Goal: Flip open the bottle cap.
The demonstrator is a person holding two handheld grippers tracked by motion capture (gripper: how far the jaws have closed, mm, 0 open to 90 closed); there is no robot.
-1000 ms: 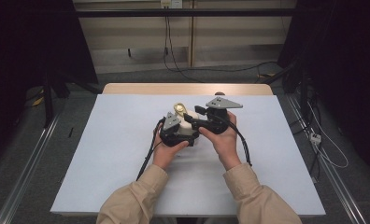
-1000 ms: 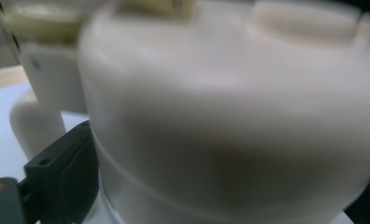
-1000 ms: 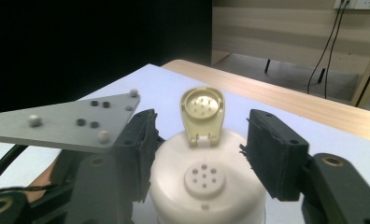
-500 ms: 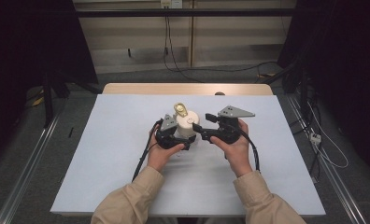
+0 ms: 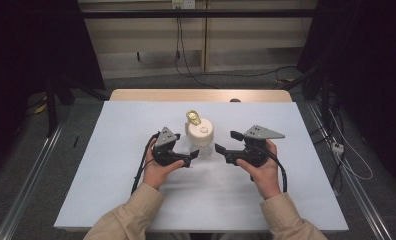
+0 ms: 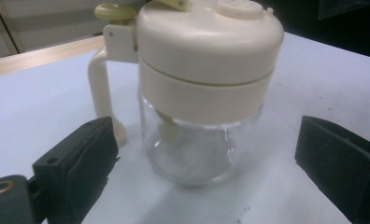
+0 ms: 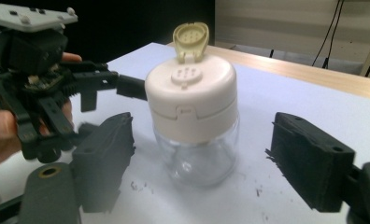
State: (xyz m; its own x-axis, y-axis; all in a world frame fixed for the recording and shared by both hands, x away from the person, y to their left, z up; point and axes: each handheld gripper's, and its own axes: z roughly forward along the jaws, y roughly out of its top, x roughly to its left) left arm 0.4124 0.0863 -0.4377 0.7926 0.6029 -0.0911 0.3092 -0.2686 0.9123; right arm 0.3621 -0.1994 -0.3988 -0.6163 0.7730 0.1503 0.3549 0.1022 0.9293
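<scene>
Both grippers backed off the jar (image 5: 199, 137); right gripper (image 5: 225, 145) jaws just opened wide, left gripper (image 5: 193, 157) wide too, nothing gripped.

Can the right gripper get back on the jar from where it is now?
Probably yes. The right gripper has just been opening; its jaws stand wide, nothing pressed between them, the jar straight ahead on the table. The left gripper is open beside the glass, near but not blocking.

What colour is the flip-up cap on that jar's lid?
Pale yellowish-green; the flip-up cap stands open above the cream lid, clearest in the right gripper view.
</scene>
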